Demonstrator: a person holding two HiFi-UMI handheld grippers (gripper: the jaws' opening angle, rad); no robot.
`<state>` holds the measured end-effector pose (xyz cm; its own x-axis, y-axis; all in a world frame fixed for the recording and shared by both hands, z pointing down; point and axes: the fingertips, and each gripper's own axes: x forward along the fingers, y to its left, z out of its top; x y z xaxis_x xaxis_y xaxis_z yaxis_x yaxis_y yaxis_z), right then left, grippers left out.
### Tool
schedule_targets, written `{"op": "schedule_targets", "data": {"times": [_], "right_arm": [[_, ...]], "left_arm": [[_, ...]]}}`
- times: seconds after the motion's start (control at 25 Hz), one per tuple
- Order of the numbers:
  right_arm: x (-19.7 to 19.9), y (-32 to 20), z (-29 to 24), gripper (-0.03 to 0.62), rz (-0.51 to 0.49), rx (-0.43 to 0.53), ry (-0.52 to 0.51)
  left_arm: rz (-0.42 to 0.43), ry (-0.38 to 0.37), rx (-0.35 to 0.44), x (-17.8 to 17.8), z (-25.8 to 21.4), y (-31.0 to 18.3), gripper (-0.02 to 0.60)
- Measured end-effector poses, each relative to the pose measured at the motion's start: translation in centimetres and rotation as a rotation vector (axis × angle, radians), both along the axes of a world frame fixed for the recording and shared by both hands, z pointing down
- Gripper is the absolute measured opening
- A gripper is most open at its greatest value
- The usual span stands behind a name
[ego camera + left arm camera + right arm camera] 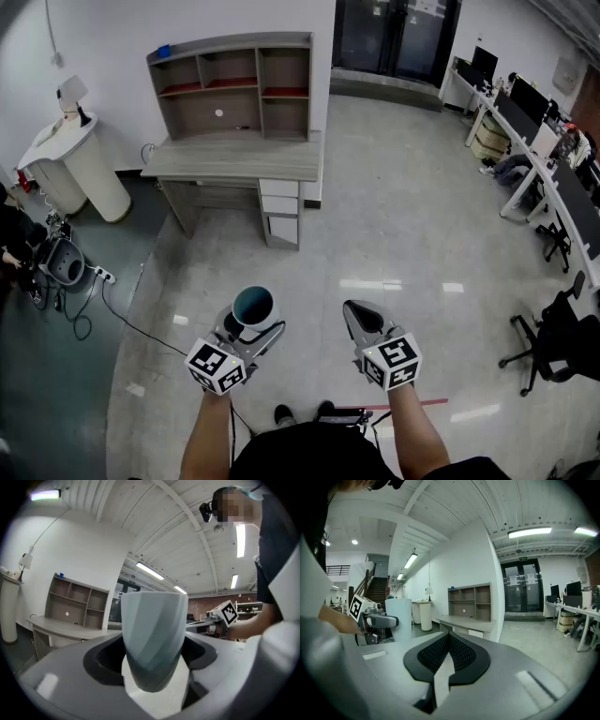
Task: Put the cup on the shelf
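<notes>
A pale blue-grey cup [253, 307] with a dark teal inside stands upright between the jaws of my left gripper [249, 327], which is shut on it. In the left gripper view the cup [153, 637] fills the middle, clasped low on its body. My right gripper [361, 317] is held beside it, shut with nothing in it; its black ribbed pads [449, 654] meet. The right gripper view shows the cup [398, 617] at the left. The grey shelf unit [234, 86] with open compartments stands on a desk [234, 159] against the far wall, well ahead of both grippers.
A white cylinder-shaped machine [70, 164] stands left of the desk, with cables and a power strip [101, 277] on the floor. Desks, monitors and black office chairs [553, 337] line the right side. Glossy floor lies between me and the desk. Glass doors [394, 37] are behind.
</notes>
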<state>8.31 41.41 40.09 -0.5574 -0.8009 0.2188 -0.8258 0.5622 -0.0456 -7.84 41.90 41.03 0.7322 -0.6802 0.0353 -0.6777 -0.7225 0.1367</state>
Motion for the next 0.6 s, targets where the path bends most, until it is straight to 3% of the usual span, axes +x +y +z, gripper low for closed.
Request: {"op": "schedule_targets", "data": {"times": [0.6], "right_arm": [[0.4,-0.1,-0.2,0.012,-0.007,0.006,-0.007]], "left_arm": [[-0.003,0.001,0.006,1.3,-0.4,-0.1,0.353]]}}
